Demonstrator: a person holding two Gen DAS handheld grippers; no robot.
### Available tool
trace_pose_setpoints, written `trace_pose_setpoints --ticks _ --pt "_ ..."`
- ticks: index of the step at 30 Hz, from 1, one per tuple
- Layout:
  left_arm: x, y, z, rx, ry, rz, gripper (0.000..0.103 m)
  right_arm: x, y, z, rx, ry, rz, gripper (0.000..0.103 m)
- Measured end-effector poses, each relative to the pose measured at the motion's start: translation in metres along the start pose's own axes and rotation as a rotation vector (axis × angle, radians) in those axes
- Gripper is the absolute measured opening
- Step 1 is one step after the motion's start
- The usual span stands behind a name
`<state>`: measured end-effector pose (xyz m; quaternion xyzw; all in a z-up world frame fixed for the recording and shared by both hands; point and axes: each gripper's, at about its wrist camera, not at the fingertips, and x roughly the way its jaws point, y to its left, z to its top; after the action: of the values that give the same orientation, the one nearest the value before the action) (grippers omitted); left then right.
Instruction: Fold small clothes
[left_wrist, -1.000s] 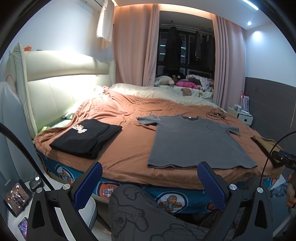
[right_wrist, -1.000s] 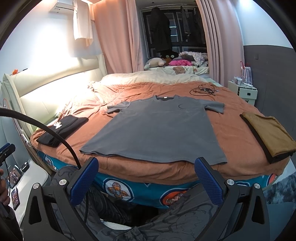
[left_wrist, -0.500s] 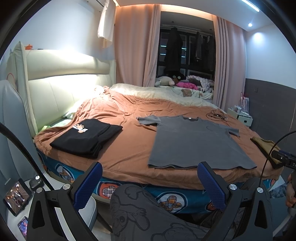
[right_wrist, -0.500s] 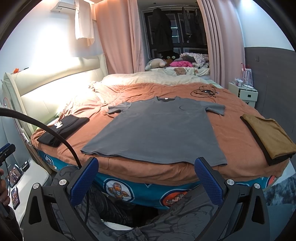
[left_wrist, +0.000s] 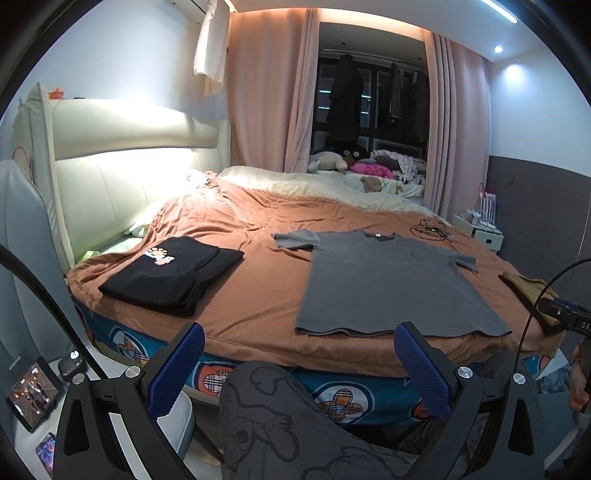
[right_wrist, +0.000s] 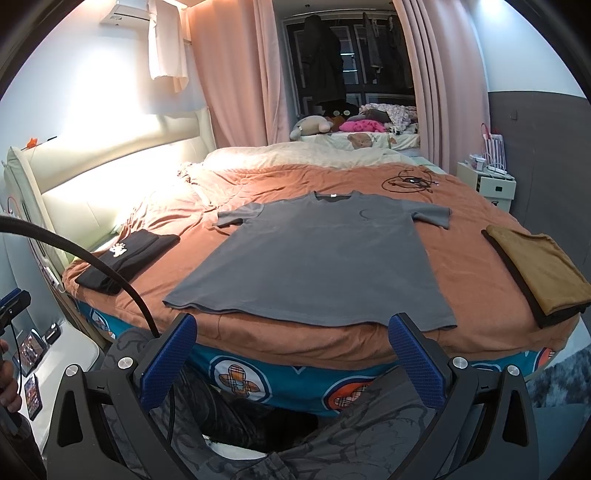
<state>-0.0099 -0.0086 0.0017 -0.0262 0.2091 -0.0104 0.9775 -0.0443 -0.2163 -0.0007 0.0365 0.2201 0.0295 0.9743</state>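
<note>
Across the orange-brown bedspread (right_wrist: 461, 258) a grey T-shirt (right_wrist: 317, 266) lies spread flat, neck toward the far side, hem near the close edge of the bed, both sleeves out. No lettering on it can be read; a small white tag shows at the collar. To its left sits a folded black garment (left_wrist: 173, 273) with a paw-print graphic, and to its right a folded mustard-brown one (right_wrist: 539, 269) on a dark layer. A tangled black cable (right_wrist: 410, 181) lies well beyond the shirt. The left gripper (left_wrist: 295, 365) and right gripper (right_wrist: 291, 354) both hover short of the bed edge, blue-padded fingers spread wide, holding nothing. Pink curtains, a padded cream headboard and a white nightstand frame the room.
</note>
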Motion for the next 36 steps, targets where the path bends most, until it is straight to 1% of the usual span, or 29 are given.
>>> trace_pose_setpoints --ticks 4,10,12,16,22,24,29,32,36 --pt "0.005 0.0 0.002 -0.009 0.008 -0.003 0.103 0.006 -0.003 0.002 0.015 0.001 -0.014 0.103" --pt "0.026 0.0 0.008 -0.01 0.022 -0.007 0.103 0.02 -0.004 0.009 -0.003 -0.001 -0.04 0.103" --pt "0.035 0.0 0.011 -0.011 0.03 -0.004 0.103 0.032 -0.004 0.012 -0.019 0.011 -0.064 0.103" --pt "0.057 -0.001 0.017 -0.015 0.049 -0.014 0.103 0.057 0.0 0.022 -0.034 0.047 -0.057 0.103" --pt "0.103 0.001 0.037 -0.017 0.083 -0.017 0.103 0.092 -0.005 0.048 -0.03 0.079 -0.035 0.103" --pt "0.122 0.003 0.046 -0.022 0.095 -0.001 0.103 0.106 -0.007 0.059 -0.028 0.089 -0.03 0.103" --pt "0.166 0.01 0.07 -0.035 0.117 0.011 0.103 0.137 -0.018 0.082 -0.029 0.094 -0.02 0.103" --pt "0.193 0.014 0.084 -0.032 0.123 0.005 0.103 0.157 -0.02 0.093 -0.021 0.098 -0.008 0.103" --pt "0.227 0.022 0.102 -0.037 0.141 0.003 0.099 0.185 -0.022 0.109 -0.016 0.104 0.019 0.103"
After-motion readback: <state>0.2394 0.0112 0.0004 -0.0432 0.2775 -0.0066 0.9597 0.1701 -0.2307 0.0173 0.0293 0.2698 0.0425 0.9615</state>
